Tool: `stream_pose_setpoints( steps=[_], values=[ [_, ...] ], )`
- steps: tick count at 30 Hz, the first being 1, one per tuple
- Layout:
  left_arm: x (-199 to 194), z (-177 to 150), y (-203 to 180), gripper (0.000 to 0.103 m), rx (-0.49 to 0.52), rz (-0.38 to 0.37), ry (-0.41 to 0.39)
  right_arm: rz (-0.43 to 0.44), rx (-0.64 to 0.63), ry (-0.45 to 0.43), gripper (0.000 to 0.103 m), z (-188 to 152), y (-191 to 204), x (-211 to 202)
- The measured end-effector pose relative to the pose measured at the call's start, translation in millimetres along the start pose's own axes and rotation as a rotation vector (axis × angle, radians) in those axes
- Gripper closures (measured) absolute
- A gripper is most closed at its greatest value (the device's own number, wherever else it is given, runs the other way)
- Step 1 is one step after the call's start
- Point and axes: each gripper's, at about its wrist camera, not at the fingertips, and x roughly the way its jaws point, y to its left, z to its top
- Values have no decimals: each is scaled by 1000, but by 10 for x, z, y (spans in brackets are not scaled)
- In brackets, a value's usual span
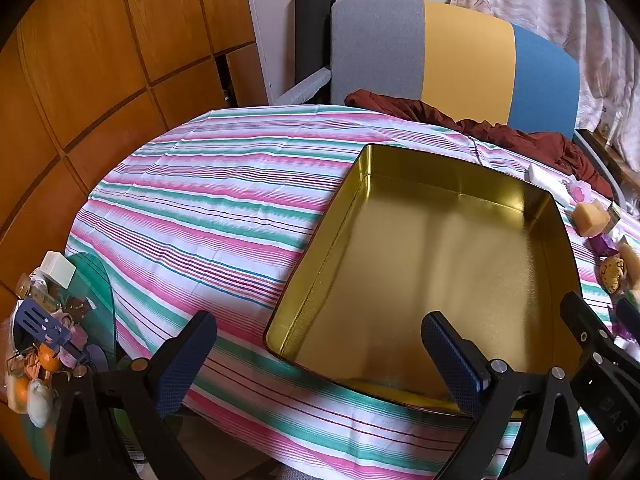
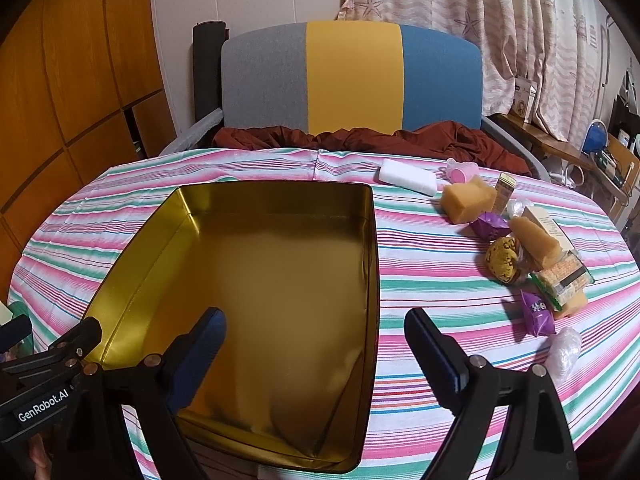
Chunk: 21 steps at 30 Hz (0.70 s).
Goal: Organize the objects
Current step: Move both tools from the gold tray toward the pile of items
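Both claws gape wide, holding nothing: left claw [image 1: 320, 360], right claw [image 2: 316, 344], over the gold tin [image 2: 280, 280]; snacks [image 2: 532, 256] sit right.

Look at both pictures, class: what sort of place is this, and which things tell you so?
Probably a room in a home: a table under a striped tablecloth, an upholstered chair beside it, starfish-patterned curtains and wooden cupboard doors.

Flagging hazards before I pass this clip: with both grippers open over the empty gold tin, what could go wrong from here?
1. The small items lie heaped and touching, so the right gripper may nudge neighbours while taking one.
2. The clear wrapper lies near the table's edge and could be knocked off.
3. The gold tin rests on a loose striped tablecloth; a bump might slide it.
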Motion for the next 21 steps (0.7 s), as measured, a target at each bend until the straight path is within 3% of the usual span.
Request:
stream_pose_setpoints(
  steps=[13, 21],
  values=[
    [10, -7, -3, 0, -10, -2, 14, 17, 4, -29, 11, -12, -60, -55],
    [-46, -89, -188, 0, 8, -107, 2, -53, 42, -85, 11, -145, -506, -165]
  ],
)
